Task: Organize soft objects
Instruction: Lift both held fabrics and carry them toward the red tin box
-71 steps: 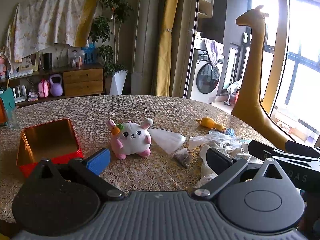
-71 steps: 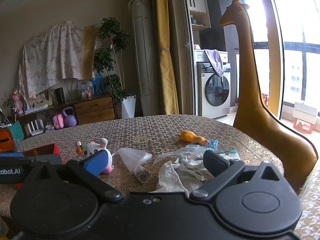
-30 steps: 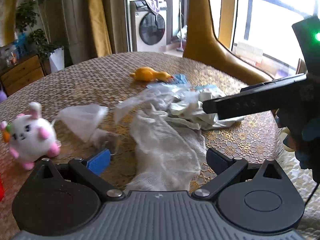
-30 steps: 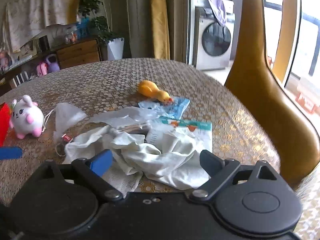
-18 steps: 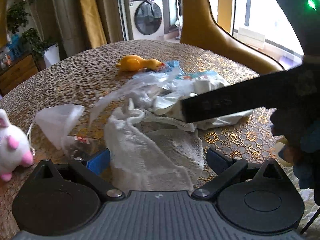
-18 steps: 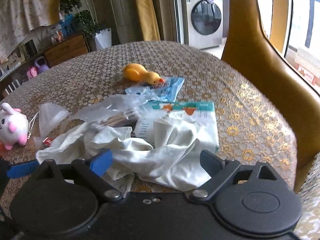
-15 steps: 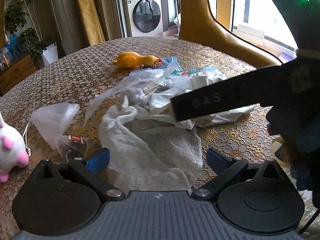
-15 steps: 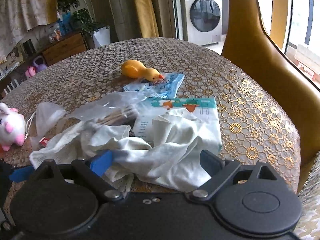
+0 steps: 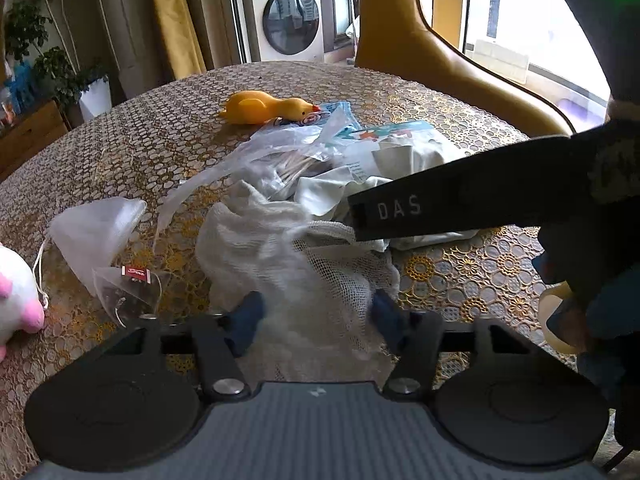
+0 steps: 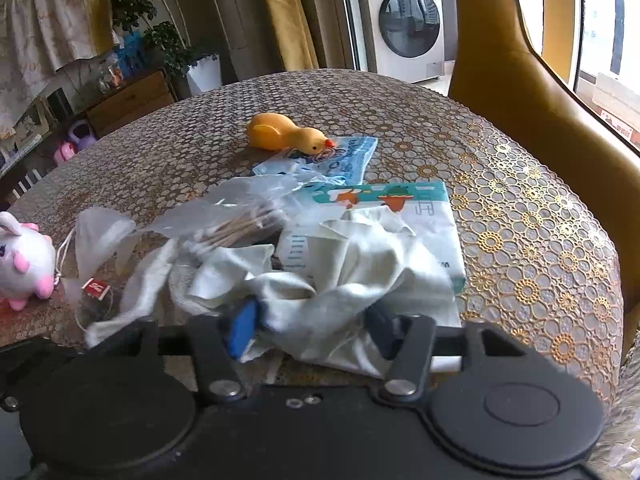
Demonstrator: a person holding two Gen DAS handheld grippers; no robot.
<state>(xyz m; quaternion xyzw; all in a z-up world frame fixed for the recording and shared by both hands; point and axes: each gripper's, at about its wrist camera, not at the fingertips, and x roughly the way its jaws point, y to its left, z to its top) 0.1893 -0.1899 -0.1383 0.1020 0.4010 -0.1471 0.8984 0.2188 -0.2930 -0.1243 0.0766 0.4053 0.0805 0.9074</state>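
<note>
A white mesh cloth [image 9: 296,256] lies on the table in a heap with an off-white cloth [image 10: 352,264]. My left gripper [image 9: 316,316] has its jaws partly closed around the near edge of the mesh cloth, a gap still between them. My right gripper [image 10: 312,324] stands the same way around the near edge of the off-white cloth. The right gripper's body crosses the left wrist view [image 9: 460,204] above the heap. A pink and white plush bunny [image 10: 24,256] sits at the far left. A yellow duck toy [image 9: 260,106] lies at the back.
A clear bag of cotton swabs [image 10: 236,220], tissue packets [image 10: 380,200], a small white pouch [image 9: 92,232] and a tea bag [image 9: 128,284] lie around the heap. A tall golden giraffe figure [image 10: 540,92] stands beyond the table's right edge [image 10: 600,280].
Both grippers moved down and forward onto the cloth heap, and both sets of jaws narrowed from wide open to partly closed around cloth edges.
</note>
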